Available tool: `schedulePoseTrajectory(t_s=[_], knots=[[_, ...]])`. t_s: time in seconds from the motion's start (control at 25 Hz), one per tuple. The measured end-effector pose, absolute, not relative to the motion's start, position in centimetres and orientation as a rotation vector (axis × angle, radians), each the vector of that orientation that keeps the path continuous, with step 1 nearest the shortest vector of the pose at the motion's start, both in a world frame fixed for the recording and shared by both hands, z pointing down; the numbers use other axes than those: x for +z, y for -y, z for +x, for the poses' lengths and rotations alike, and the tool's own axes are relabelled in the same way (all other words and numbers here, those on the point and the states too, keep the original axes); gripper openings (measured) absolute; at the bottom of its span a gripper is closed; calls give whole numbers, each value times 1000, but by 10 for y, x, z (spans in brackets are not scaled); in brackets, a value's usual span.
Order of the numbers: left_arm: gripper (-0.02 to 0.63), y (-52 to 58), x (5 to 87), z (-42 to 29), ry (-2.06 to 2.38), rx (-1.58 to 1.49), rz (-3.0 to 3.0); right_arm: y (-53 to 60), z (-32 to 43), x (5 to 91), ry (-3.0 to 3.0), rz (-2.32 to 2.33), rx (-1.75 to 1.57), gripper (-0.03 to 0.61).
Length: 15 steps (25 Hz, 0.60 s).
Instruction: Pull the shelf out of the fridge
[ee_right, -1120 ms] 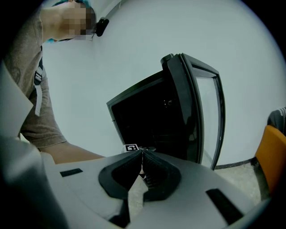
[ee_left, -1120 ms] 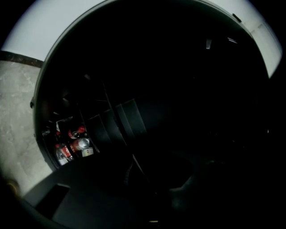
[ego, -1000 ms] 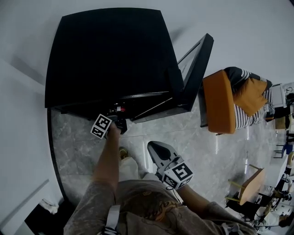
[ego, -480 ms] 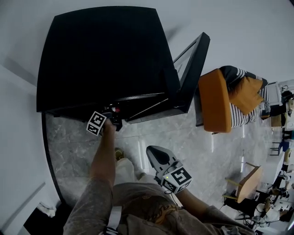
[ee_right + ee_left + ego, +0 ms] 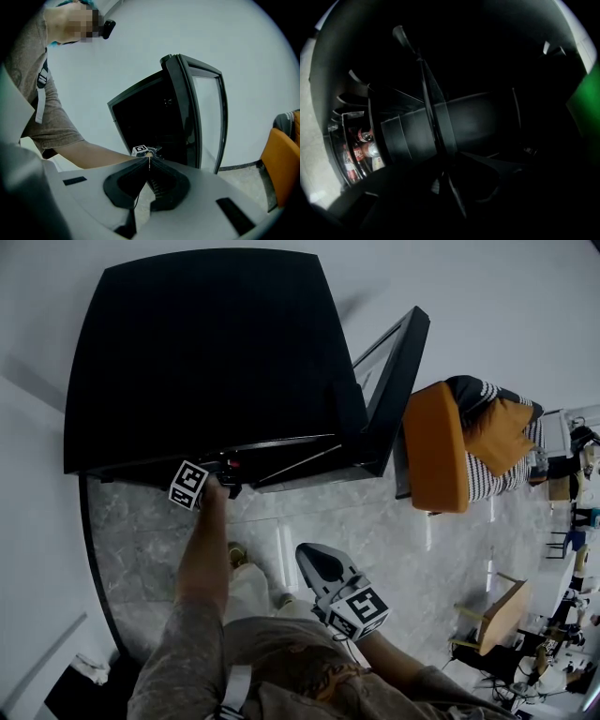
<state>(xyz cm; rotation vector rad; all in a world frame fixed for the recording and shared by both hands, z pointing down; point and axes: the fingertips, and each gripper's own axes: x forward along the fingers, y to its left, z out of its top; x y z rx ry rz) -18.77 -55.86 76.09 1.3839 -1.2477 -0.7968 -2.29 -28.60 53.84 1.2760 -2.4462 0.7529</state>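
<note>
The fridge (image 5: 206, 352) is a tall black cabinet standing upright. Its glass door (image 5: 398, 371) is swung wide open on the right gripper's (image 5: 319, 563) side, and that gripper hangs well short of the fridge, while the left gripper (image 5: 225, 486) reaches into the dark front opening. The shelf (image 5: 436, 122) shows as a thin dark sheet seen edge-on, running back into the cabinet from between the left gripper's jaws, which have just been closing. It is too dark to tell whether they press on it.
</note>
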Motion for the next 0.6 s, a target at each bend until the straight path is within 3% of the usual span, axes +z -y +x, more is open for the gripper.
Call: schedulePoseTrajectory(t_s=[0.16, 0.6], knots=[[46, 566, 759, -195, 1263, -851, 1354, 284, -24, 540, 2447, 1267, 751, 21], [18, 557, 759, -196, 1164, -982, 1262, 273, -22, 543, 2436, 1257, 756, 21]])
